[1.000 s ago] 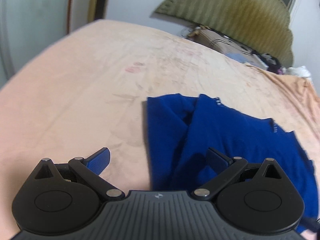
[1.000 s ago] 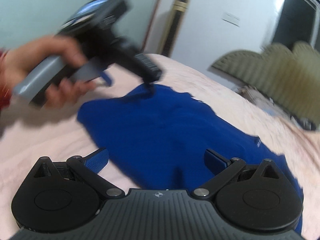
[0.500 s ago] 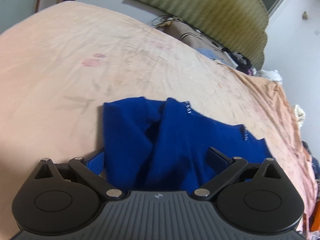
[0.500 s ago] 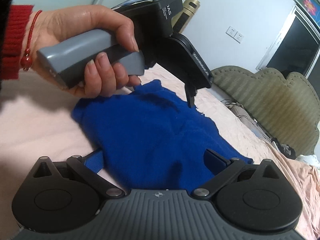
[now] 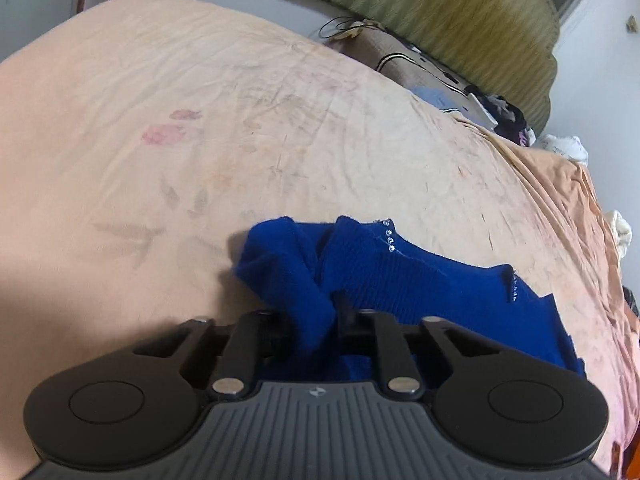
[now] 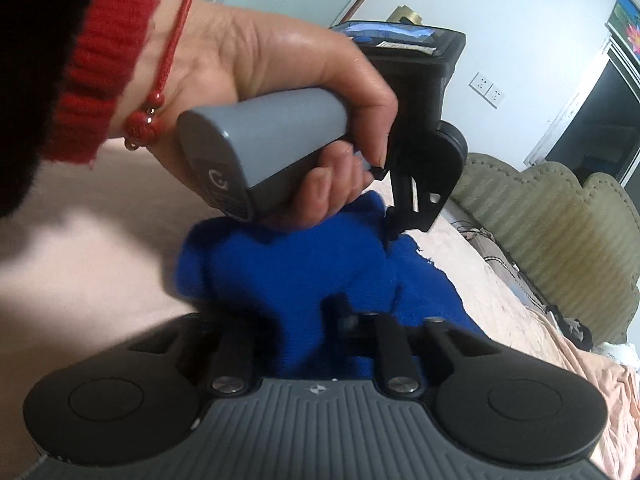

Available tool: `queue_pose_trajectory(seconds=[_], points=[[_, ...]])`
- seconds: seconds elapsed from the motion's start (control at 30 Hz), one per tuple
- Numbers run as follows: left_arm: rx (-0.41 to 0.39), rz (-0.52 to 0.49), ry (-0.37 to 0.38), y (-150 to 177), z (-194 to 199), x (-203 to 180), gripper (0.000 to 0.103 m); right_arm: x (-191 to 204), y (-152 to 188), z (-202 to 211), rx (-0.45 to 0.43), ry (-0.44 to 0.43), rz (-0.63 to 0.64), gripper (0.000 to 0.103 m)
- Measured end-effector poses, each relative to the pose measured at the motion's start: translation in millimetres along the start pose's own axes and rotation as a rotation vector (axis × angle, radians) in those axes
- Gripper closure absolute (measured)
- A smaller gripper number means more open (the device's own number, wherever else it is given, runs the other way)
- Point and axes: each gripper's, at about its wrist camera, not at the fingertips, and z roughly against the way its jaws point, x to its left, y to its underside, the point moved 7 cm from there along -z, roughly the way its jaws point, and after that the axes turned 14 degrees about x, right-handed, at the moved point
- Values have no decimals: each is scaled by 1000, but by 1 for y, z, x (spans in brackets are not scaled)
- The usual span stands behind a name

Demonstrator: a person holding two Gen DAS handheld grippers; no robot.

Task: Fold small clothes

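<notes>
A small blue knit garment (image 5: 384, 272) lies on the peach bedsheet (image 5: 200, 140); small silver studs dot its edges. My left gripper (image 5: 312, 316) is shut on a bunched fold of its near edge. In the right wrist view the same garment (image 6: 304, 264) is bunched up, and my right gripper (image 6: 308, 320) is shut on its near edge. The left gripper shows in the right wrist view (image 6: 390, 236), held by a hand (image 6: 280, 92), its fingers down on the garment's far side.
An olive headboard (image 5: 460, 12) stands behind the bed. Pillows and loose clothes (image 5: 460, 92) lie at the bed's head. A red-cuffed sleeve (image 6: 100, 60) fills the upper left of the right wrist view.
Both grippers have closed from open onto the blue garment's near edge. The cloth has bunched up and lifted between the fingers. The left hand has moved nearer the right camera.
</notes>
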Motion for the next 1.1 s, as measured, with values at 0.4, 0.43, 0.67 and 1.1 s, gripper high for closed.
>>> queue_pose_trajectory(seconds=[0.4,0.43,0.67,1.1], points=[[-123,-110,-205,8,49,-62,93,-56,18,54,-125,-41,-154,95],[-131,-115,-214,8,52,-69,93,-60,21,59,-132,-36,-162,96],[-191,-172,-277,11,65,-122,93,-90,48,86,-162,13,-228,97],[-241,-326,-311,23,44,-224,93,-153,116,103,-135,92,-376,98]])
